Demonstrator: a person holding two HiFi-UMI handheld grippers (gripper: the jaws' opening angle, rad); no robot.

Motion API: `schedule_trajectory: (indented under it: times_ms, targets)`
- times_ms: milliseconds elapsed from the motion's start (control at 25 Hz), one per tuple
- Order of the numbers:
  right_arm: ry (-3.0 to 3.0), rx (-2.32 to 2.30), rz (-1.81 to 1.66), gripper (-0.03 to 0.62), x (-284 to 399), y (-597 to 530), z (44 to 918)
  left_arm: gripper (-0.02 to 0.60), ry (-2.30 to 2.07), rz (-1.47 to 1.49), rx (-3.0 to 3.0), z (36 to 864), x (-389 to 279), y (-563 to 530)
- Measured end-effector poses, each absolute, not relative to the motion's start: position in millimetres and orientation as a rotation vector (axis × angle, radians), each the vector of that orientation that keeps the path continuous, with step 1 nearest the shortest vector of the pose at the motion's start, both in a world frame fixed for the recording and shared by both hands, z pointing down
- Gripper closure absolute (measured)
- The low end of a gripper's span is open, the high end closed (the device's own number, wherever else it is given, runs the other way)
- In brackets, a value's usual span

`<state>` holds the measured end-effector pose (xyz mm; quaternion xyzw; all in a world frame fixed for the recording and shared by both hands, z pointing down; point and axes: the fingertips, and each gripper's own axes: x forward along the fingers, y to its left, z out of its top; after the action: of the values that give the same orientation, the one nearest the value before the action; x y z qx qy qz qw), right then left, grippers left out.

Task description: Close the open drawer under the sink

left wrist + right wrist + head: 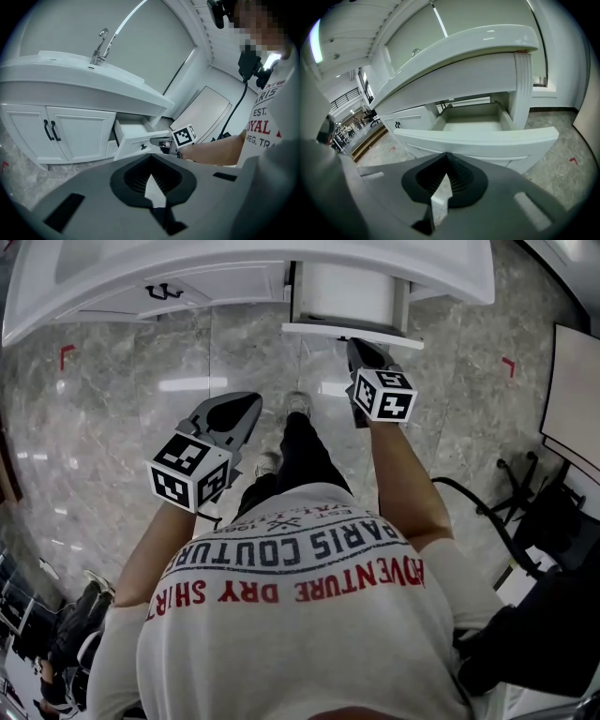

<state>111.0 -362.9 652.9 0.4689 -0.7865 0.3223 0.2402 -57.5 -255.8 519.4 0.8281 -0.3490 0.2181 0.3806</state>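
The white drawer (345, 298) stands pulled out from under the sink vanity (112, 277). Its front panel (352, 331) faces me, and its inside (471, 123) looks bare. My right gripper (364, 354) is shut with nothing in it, its tip right at the front panel (487, 140). The left gripper view shows that gripper (163, 141) against the panel near a small dark handle (143, 146). My left gripper (236, 414) is shut too, hanging over the floor left of the drawer and apart from it. Both pairs of jaws stand together in their own views (152, 187) (443, 187).
Left of the drawer are cabinet doors (70, 133) with black handles (50, 130), and a faucet (99, 47) rises from the sink top. My legs and shoes (298, 405) stand on the marble floor. A chair base and cables (525, 512) sit at the right, beside a white panel (574, 390).
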Motion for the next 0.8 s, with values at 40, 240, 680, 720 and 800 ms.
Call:
schedule_trajectory:
  times_ms: [40, 240, 680, 720, 800]
  targets:
    - [-2.153, 1.285, 0.879, 0.592, 110.5, -368.0, 652.6, 0.58, -0.895, 0.554, 2.111, 520.3, -58.7, -258.7]
    - [-2.158, 1.293, 0.866, 0.592, 109.3, -393.8, 650.8, 0.58, -0.914, 0.541, 2.093, 523.3, -63.8, -271.3]
    - [-2.174, 1.332, 0.85, 0.592, 108.5, -458.5, 647.4, 0.58, -0.939, 0.53, 2.049, 533.3, -73.2, -293.0]
    - [-2.177, 1.334, 0.847, 0.592, 108.3, -463.3, 646.7, 0.58, -0.944, 0.53, 2.045, 533.9, -74.2, -294.3]
    - [-2.184, 1.34, 0.843, 0.592, 108.0, -472.4, 645.1, 0.58, -0.953, 0.527, 2.038, 534.3, -76.8, -297.4]
